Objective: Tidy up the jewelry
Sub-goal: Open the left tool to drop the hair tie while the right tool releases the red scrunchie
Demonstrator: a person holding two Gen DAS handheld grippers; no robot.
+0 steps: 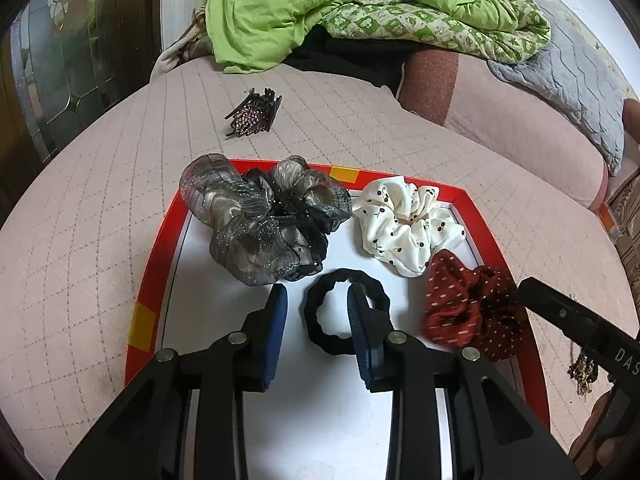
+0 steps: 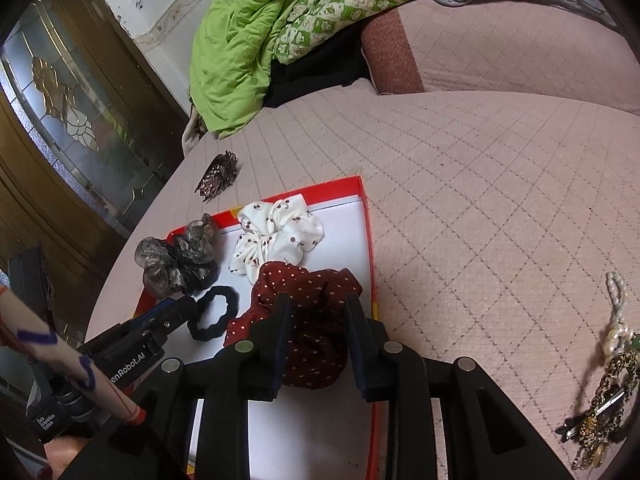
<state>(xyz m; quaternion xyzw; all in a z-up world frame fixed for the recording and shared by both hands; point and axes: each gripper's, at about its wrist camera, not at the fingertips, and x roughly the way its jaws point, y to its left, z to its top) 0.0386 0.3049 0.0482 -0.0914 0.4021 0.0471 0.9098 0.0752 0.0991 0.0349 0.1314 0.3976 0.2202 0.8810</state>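
Likely light and limp, the red dotted scrunchie (image 2: 308, 320) should squash easily, so a pinch across one bunched fold looks safest. It is dark red fabric with small pale dots, gathered into ruffles, lying at the tray's (image 2: 366, 216) right edge below the white cherry scrunchie (image 2: 276, 236). The right gripper (image 2: 318, 328) straddles it, jaws spread and not yet pinching. The left gripper (image 1: 318, 316) is also spread, one finger inside the black hair tie (image 1: 344, 312).
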